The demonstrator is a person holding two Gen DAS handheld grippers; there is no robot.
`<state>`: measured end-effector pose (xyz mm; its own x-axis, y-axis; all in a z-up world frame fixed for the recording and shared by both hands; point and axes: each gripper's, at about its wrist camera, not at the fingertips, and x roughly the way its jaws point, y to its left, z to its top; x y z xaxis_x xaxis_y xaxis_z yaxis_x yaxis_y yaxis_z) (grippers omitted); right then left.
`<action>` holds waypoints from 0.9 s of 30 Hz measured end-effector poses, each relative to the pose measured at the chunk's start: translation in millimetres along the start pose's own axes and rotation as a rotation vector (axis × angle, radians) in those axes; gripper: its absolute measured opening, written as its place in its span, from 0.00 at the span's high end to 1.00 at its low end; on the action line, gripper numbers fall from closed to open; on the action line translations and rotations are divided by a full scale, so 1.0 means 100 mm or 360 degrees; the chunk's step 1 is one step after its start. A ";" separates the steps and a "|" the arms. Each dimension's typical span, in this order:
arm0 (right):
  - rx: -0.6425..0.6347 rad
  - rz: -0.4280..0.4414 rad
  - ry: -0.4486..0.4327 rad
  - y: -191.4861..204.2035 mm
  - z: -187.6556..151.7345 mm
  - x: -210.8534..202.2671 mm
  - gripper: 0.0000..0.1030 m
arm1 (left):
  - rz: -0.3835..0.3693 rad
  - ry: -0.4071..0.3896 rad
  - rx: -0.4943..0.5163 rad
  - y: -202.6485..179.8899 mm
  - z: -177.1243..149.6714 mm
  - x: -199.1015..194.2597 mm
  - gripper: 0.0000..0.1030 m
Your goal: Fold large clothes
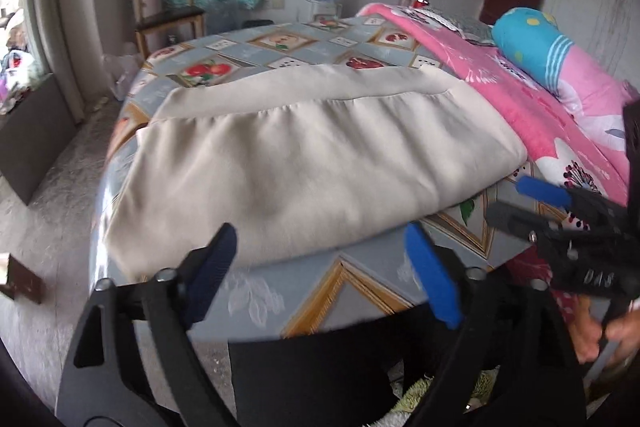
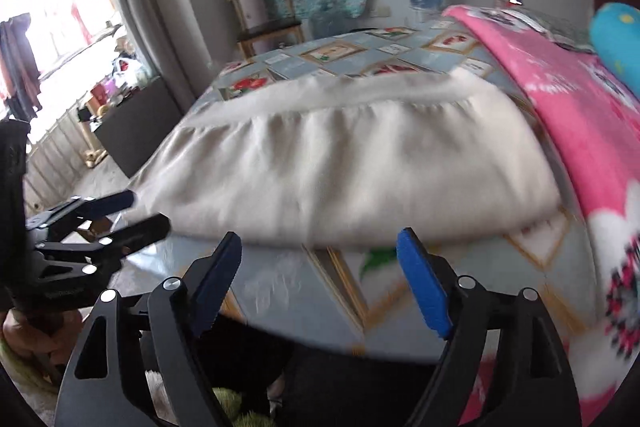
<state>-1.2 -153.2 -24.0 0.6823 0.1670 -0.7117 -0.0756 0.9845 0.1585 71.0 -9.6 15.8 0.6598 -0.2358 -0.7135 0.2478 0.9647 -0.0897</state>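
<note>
Both grippers, left gripper (image 1: 320, 275) and right gripper (image 2: 320, 283), are found with fingers spread and empty. Ahead of them on the bed (image 1: 360, 275), the folded cream garment (image 1: 304, 163) lies crosswise, equally near both.

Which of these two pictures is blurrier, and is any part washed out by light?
Right wrist view: blurrier, with the folded cream cloth and the pink floral blanket smeared, and the bright window at upper left blown out to white. Left wrist view: sharper, the cloth's seams readable, only mild softness near the edges. Both views: fisheye bending with dark corners.
</note>
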 end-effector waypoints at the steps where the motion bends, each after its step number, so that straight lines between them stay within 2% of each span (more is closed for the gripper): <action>1: 0.0014 -0.0042 -0.0007 -0.02 -0.06 -0.06 0.15 | 0.0027 0.0000 -0.0014 -0.03 -0.03 -0.04 0.17; 6: -0.0004 -0.0254 -0.0154 -0.09 -0.08 -0.40 0.06 | 0.0092 -0.0033 -0.0060 -0.19 -0.09 -0.22 0.12; 8: -0.0015 -0.0331 -0.0241 -0.09 -0.06 -0.52 0.06 | 0.0088 -0.0066 -0.0052 -0.23 -0.06 -0.27 0.09; 13: -0.0037 -0.0534 -0.0400 -0.07 -0.05 -0.75 0.06 | 0.0148 -0.0199 -0.0027 -0.32 0.02 -0.48 0.08; 20: -0.0112 -0.0657 -0.0479 0.04 -0.04 -0.84 0.06 | 0.0230 -0.0272 -0.0043 -0.35 0.12 -0.65 0.08; 24: -0.0199 -0.0688 -0.0511 0.15 -0.06 -0.91 0.06 | 0.0380 -0.0314 -0.0036 -0.36 0.12 -0.73 0.08; 27: -0.0215 -0.0682 -0.0525 0.17 -0.06 -0.96 0.06 | 0.0445 -0.0341 -0.0047 -0.37 0.12 -0.76 0.08</action>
<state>-72.4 -152.1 43.1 0.8623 -0.2546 -0.4377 0.1812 0.9623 -0.2027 20.0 -28.3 81.6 0.8339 0.0217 -0.5515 0.0179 0.9976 0.0664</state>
